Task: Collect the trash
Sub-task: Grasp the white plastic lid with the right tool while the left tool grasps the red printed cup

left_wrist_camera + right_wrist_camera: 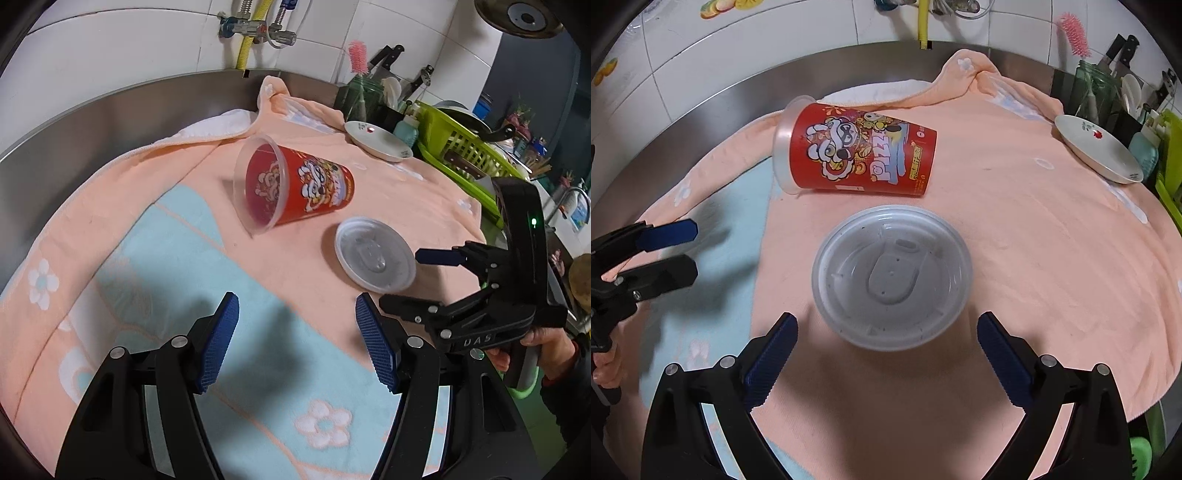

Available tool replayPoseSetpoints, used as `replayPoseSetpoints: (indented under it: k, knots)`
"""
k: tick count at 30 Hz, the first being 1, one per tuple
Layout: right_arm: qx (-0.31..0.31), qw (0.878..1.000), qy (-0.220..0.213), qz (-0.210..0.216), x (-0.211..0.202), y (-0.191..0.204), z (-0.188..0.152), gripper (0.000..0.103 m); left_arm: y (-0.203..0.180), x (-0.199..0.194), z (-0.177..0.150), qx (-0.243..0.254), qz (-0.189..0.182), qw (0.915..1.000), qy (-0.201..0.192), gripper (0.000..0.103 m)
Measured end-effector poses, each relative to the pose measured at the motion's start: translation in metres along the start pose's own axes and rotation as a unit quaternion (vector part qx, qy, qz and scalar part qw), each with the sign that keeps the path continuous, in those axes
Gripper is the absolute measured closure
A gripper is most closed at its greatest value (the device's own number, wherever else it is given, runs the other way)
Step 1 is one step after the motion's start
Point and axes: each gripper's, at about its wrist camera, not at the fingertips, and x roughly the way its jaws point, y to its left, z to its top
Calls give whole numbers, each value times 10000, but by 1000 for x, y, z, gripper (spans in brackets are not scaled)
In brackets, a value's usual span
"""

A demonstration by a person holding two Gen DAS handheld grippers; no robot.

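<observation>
A red printed plastic cup (295, 188) (857, 151) lies on its side on a peach and blue towel (147, 258) (1034, 258), its mouth turned left. A clear round lid (373, 254) (892, 277) lies flat on the towel just in front of the cup. My right gripper (886, 332) (402, 275) stands open directly before the lid, its fingers wider than the lid and not touching it. Open and holding nothing, my left gripper (297, 325) (689, 245) hovers over the blue part of the towel, short of the cup.
A white dish (376, 142) (1097, 147) rests at the towel's far right edge. Beyond it stand a green dish rack (465, 155), a jar with a pink brush (360, 92) and knives. A steel counter (92, 140) and tiled wall ring the towel.
</observation>
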Motion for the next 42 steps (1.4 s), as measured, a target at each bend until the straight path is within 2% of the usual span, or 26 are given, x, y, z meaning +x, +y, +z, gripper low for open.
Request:
replayPoseSetpoints:
  k: [13, 16, 26, 34, 37, 42]
  knots:
    - [19, 10000, 8, -35, 21, 1, 14, 8, -8, 23, 46, 267, 14, 9995, -166, 38]
    - [39, 10000, -65, -31, 18, 1, 14, 14, -12, 30, 53, 351, 43, 9992, -167, 38]
    - [30, 9998, -179, -22, 4, -4, 11, 14, -14, 55, 73, 364, 39, 9993, -93, 40]
    - [100, 9994, -315, -29, -21, -14, -2, 14, -18, 77, 75, 233, -179, 9996, 39, 53]
    - [164, 9992, -366, -45, -31, -19, -10, 14, -20, 85, 72, 183, -199, 9995, 156, 73]
    - [292, 9986, -434, -33, -48, -26, -26, 14, -26, 85, 65, 18, -277, 9995, 133, 91]
